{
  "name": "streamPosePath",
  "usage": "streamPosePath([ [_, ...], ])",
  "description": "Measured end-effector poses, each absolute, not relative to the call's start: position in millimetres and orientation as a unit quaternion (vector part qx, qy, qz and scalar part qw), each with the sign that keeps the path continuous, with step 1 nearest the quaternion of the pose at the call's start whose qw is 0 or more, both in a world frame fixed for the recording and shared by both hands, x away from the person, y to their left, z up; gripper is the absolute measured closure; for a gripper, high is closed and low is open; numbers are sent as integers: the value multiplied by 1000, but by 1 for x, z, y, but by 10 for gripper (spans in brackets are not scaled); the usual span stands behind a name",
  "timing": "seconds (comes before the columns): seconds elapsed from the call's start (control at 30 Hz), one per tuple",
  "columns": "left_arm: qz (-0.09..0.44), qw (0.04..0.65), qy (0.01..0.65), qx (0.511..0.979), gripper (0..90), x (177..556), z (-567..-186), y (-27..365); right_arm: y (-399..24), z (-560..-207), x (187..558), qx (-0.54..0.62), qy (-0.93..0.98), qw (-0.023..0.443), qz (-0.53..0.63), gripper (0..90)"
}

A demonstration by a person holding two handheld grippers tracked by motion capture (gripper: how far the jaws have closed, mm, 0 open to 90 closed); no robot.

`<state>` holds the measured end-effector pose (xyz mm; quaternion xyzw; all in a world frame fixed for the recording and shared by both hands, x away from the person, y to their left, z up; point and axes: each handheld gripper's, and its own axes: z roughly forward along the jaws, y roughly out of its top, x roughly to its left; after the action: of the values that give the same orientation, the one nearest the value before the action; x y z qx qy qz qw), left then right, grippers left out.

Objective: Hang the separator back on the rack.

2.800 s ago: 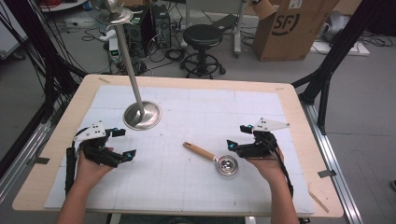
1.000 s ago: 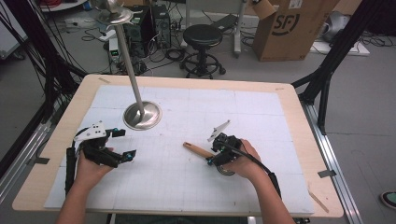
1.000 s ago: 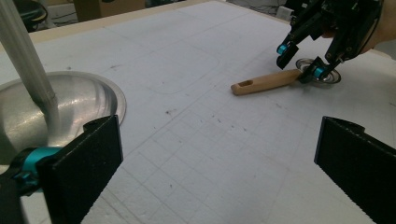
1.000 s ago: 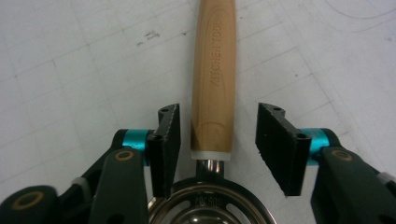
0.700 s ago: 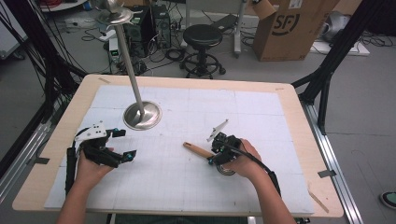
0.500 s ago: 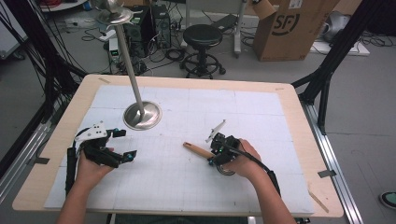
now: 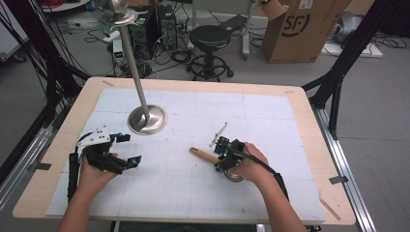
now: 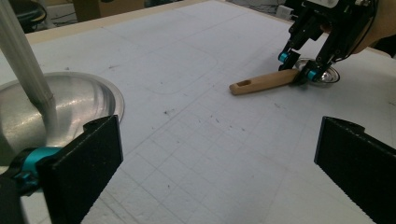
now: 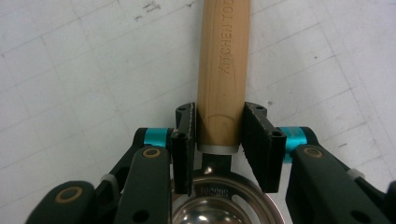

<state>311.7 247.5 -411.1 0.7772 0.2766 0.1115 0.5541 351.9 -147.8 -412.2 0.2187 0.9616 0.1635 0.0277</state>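
Step in hand: we judge this as the grasp phase on the strainer [image 9: 219, 205], a small metal bowl with a wooden handle [image 9: 222, 70].
Strainer location: it lies flat on the bench [image 7: 300, 125], right of centre, handle pointing toward the metal stand [image 7: 147, 118].
Right gripper [image 9: 218, 140]: we see it lowered over the handle end nearest the bowl; its jaws have just been closing with the handle between them. The left pad touches the wood; a thin gap seems to remain at the right pad, so we do not read the grip as firm.
Left gripper [image 8: 215, 168]: released, jaws wide apart with nothing between them, resting low near the stand base.
Next move: we expect the right gripper to finish closing until both pads press the handle, then lift level.
Caution: the round handle may roll between the pads; the grip sits close to the ferrule, so the bowl should not tip much.
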Motion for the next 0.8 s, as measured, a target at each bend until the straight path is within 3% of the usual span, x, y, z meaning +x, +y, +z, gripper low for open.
streamPosePath([
  [0.8, 109, 550, 274, 782, 16, 311, -412, 244, -130, -409, 358, 217, 972, 20, 93, 685],
])
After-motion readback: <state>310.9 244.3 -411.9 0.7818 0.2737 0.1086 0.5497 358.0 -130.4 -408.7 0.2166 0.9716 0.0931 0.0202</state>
